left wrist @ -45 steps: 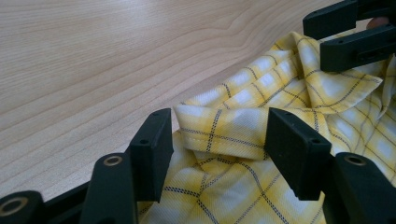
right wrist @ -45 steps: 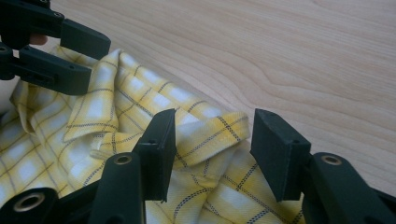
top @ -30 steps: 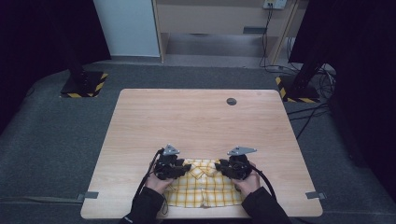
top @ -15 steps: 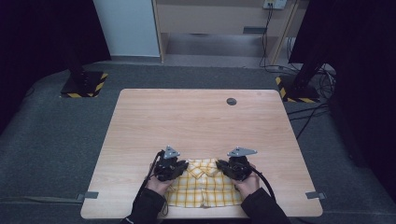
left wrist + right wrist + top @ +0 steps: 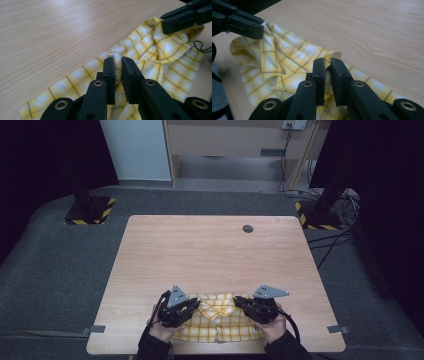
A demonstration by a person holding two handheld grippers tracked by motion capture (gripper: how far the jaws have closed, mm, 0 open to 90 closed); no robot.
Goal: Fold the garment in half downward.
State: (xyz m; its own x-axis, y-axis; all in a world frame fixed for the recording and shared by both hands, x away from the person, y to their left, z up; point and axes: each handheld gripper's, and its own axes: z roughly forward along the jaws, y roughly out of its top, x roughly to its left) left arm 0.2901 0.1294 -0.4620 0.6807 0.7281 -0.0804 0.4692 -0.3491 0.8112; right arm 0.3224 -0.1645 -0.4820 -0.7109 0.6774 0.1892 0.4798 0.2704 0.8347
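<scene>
A yellow checked shirt (image 5: 216,322) lies bunched at the near edge of a light wooden table (image 5: 210,255), pinched at both ends by a person working two hand-held grippers. The left gripper (image 5: 192,306) has just finished closing and now clamps a raised fold of the cloth's far edge, the fabric squeezed between its two black jaws, as its own camera shows at (image 5: 118,72). The right gripper (image 5: 241,301) has closed likewise, its jaws nipping a matching fold (image 5: 327,70) on the shirt's other side. Between the two grips the collar area puckers upward into loose ridges, while the rest of the shirt rests flat against the table top. A small dark round disc (image 5: 247,228) sits well apart from the shirt, near the table's far edge.
</scene>
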